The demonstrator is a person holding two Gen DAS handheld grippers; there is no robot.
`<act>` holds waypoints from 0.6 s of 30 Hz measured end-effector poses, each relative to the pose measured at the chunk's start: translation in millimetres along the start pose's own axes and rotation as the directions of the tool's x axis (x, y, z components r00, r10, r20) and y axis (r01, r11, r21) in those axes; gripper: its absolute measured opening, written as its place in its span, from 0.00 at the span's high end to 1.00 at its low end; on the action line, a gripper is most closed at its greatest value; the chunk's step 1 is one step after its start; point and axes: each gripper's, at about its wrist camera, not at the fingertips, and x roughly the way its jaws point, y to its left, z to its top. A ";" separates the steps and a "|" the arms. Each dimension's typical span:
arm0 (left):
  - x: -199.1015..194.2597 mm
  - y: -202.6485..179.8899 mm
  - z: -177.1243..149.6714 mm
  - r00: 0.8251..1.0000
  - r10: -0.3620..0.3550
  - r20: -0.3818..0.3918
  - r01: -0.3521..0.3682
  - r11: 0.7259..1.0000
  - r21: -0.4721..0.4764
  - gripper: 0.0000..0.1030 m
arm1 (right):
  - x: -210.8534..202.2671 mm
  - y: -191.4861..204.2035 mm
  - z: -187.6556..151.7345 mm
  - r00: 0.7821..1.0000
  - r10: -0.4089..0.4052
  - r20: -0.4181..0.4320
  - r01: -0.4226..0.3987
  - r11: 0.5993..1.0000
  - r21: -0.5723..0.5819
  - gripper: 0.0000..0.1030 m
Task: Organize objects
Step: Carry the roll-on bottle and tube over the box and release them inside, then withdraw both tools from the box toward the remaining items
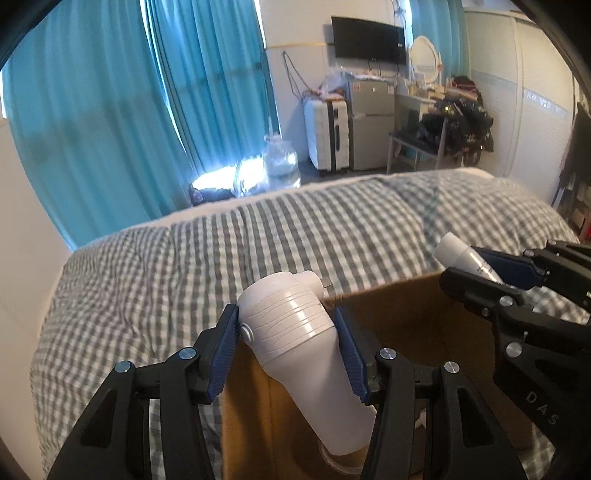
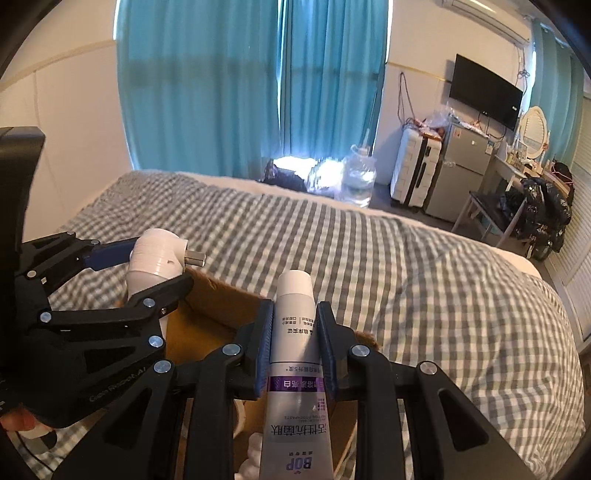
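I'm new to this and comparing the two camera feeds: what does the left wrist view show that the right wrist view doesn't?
Only the left wrist view: the left gripper head-on, clamped around the white device, ribbed body filling the jaws.

Only the right wrist view: the printed label on the tube gripped by the right gripper, and an air conditioner high on the wall.

Both: the checkered bed, the cardboard box below the grippers, teal curtains, TV, suitcase.

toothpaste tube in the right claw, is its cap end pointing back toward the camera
No, the toothpaste tube is clamped in the right claw with its white cap pointing away from the camera, toward the checked bed.
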 end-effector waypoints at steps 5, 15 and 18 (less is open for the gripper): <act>11.5 -1.7 -6.8 0.999 0.015 -0.030 -0.013 0.999 0.051 0.48 | 8.6 -4.3 -7.0 1.000 0.007 -0.019 -0.007 1.000 0.003 0.78; -18.1 -9.0 -9.1 1.000 -0.028 -0.006 0.028 0.996 0.087 0.17 | -20.5 -12.7 -7.5 0.999 0.036 0.036 -0.038 0.997 0.063 0.63; -48.1 -13.3 -6.4 0.999 -0.004 0.039 0.000 0.994 0.107 0.14 | -50.2 -13.4 -1.5 0.997 0.016 0.076 -0.021 0.997 0.077 0.53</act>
